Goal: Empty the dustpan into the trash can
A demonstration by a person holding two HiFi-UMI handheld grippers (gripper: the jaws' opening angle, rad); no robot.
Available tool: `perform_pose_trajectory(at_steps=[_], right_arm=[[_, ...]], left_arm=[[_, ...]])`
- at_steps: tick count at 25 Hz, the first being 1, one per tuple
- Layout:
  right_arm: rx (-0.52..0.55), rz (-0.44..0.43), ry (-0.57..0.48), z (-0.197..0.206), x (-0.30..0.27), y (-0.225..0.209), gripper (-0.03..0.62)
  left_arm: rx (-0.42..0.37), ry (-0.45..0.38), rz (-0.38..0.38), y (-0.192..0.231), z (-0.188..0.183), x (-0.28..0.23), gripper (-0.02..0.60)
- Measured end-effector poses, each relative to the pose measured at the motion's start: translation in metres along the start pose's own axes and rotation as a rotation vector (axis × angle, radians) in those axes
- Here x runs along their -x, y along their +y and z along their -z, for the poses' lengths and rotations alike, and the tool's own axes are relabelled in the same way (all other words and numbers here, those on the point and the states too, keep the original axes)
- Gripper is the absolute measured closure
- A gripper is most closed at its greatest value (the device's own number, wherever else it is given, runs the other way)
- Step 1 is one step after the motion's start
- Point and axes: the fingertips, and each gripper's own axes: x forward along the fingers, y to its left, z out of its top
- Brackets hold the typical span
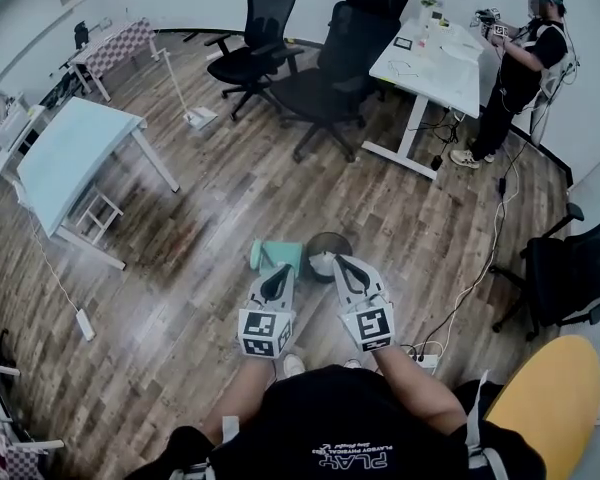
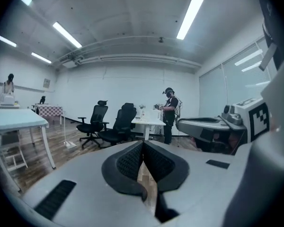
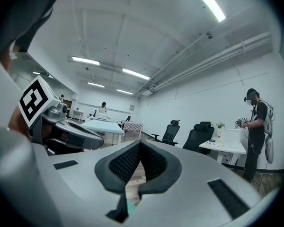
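Only head view shows trash can (image 1: 327,251) beside dustpan (image 1: 277,256); left gripper (image 1: 276,274) & right gripper (image 1: 346,266) above, jaws together, empty.

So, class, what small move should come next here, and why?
Probably open the left tool and lower it toward the teal dustpan: it and the right tool are shut and empty, while the dustpan lies on the floor beside the trash can.

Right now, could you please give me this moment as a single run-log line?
left gripper: shut, empty | right gripper: shut, empty | dustpan: on floor | trash can: beside dustpan
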Motion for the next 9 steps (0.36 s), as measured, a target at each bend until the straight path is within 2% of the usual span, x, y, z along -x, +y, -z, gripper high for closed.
perform_pose_trajectory(at_steps=[4,9], right_arm=[[0.018,-0.002,0.005,0.001,0.008,-0.009,0.571],[0.022,0.009,0.001,-0.004,0.009,-0.016,0.571]], left_arm=[[-0.081,-0.027,-0.027,-0.011,-0.009,0.006,0.557],[-0.097,-0.023,-0.015,-0.014,-0.014,0.01,0.557]])
